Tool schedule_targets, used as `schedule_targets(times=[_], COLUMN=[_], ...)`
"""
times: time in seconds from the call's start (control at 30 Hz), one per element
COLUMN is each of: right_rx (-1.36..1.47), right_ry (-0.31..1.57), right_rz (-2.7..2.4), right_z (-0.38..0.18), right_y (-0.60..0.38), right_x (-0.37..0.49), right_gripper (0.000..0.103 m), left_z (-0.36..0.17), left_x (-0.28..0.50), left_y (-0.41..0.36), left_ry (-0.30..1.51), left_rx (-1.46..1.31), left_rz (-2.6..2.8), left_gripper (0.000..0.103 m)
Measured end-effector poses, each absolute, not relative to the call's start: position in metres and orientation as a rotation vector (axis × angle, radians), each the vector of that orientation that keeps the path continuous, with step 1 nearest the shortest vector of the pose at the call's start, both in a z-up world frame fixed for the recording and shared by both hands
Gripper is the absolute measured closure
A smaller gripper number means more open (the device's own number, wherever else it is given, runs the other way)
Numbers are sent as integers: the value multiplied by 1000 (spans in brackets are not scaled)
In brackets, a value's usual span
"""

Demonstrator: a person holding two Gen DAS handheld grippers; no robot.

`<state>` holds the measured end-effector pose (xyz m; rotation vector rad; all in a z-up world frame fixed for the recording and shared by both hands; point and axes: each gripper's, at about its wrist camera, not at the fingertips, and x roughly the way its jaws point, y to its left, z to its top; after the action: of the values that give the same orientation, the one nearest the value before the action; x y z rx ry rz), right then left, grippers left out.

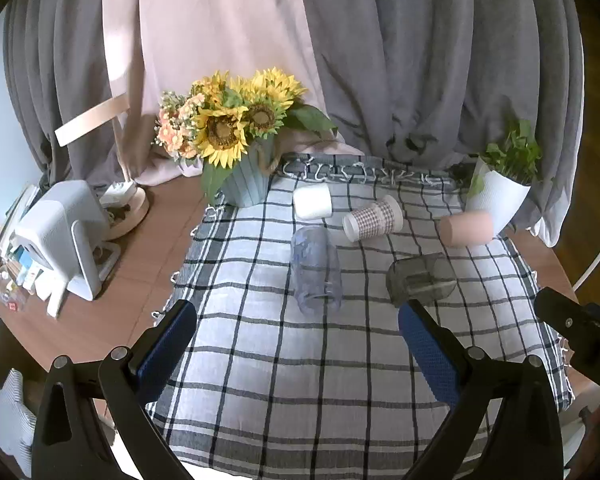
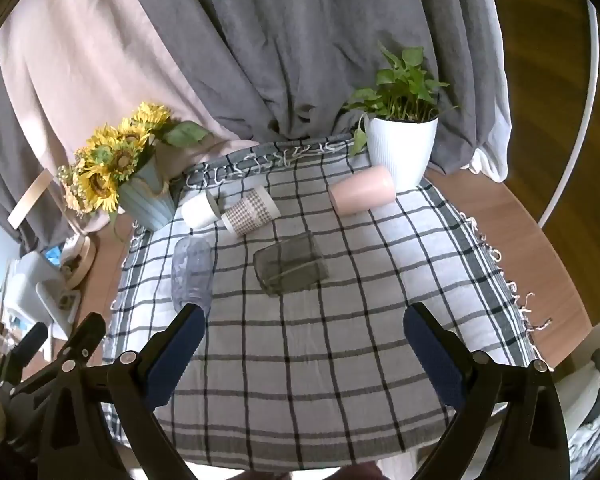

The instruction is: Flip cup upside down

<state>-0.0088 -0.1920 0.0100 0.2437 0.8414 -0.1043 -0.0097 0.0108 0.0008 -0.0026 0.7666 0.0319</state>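
Observation:
Several cups lie on their sides on the checked cloth: a clear bluish cup, a smoky grey cup, a houndstooth-patterned cup, a white cup and a pink cup. My left gripper is open and empty, just short of the clear and grey cups. My right gripper is open and empty, in front of the grey cup.
A blue vase of sunflowers stands at the cloth's back left. A white pot with a green plant stands at the back right. A white device and clutter sit on the wooden table at left. Grey curtains hang behind.

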Motion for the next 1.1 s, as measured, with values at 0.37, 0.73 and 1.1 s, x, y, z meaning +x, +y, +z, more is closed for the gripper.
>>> schedule_targets(times=[0.37,0.73,1.1], right_rx=[242,242,242], right_ry=[847,851,849], right_rz=[-102,-107,-106], right_z=[8,5,4], right_y=[-193,-193,-193], right_x=[-8,-8,-7], right_gripper=[3,3,3], left_z=[-5,-8,-8], left_x=[-6,-6,-4], left_y=[13,12,13], left_ry=[800,803,801], left_rx=[-8,-5,-2], left_rz=[31,27,30], left_gripper=[0,0,0])
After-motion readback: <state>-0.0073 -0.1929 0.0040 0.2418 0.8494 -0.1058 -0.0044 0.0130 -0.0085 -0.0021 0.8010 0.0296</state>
